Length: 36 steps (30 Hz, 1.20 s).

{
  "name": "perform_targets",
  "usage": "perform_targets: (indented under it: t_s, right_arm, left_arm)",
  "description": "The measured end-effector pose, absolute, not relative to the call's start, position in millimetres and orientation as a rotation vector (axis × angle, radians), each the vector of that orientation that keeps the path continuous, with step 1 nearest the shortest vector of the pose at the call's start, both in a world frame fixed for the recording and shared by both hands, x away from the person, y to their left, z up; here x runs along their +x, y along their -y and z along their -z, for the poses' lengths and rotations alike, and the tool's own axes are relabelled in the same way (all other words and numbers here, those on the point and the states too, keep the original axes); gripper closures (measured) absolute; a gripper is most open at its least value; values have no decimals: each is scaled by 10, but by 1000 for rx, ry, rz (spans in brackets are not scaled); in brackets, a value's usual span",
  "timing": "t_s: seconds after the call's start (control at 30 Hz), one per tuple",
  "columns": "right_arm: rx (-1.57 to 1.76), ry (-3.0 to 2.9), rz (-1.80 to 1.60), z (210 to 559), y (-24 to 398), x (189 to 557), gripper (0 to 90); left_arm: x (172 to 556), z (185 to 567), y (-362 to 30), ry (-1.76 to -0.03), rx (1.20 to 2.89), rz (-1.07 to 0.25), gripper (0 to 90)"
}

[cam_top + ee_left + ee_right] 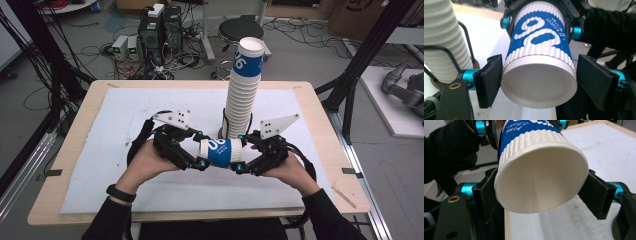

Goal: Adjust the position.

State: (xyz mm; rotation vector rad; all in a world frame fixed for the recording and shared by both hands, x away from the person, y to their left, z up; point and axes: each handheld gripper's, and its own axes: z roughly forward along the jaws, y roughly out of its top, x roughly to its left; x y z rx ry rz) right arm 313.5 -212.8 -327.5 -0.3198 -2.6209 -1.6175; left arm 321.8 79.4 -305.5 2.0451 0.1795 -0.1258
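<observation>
Between grippers, blue-and-white ribbed paper cup

A robotics lab: computer towers and tangled cables on the floor at upper left, black frame struts at right.

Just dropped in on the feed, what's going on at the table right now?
A person holds one white and blue ribbed paper cup on its side above the white mat, between two hand-held tongs. The right tongs are clamped on the cup's open mouth end. The left tongs sit around its closed base: one pad touches the base, the other stands apart. Behind them a tall stack of white ribbed paper cups stands upright in a black wire holder.
</observation>
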Motion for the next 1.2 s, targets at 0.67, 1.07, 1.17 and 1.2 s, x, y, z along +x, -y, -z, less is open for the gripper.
perform_targets:
  t_s: [0.67,1.07,1.17,1.2]
  right_arm:
    - [-372,2552,1722,3197,2167,3117,181]
    - [-469,2436,1857,3195,2195,3120,136]
    - [-496,2386,1905,3210,2190,3125,136]
    - [-511,2369,1912,3215,2190,3133,136]
  left_arm:
    - [3268,3066,-885,-137,1880,128,302]
    - [3291,3064,-988,-170,1754,75,301]
    - [3302,3091,-993,-181,1716,75,301]
    - [3305,3099,-992,-187,1708,76,301]
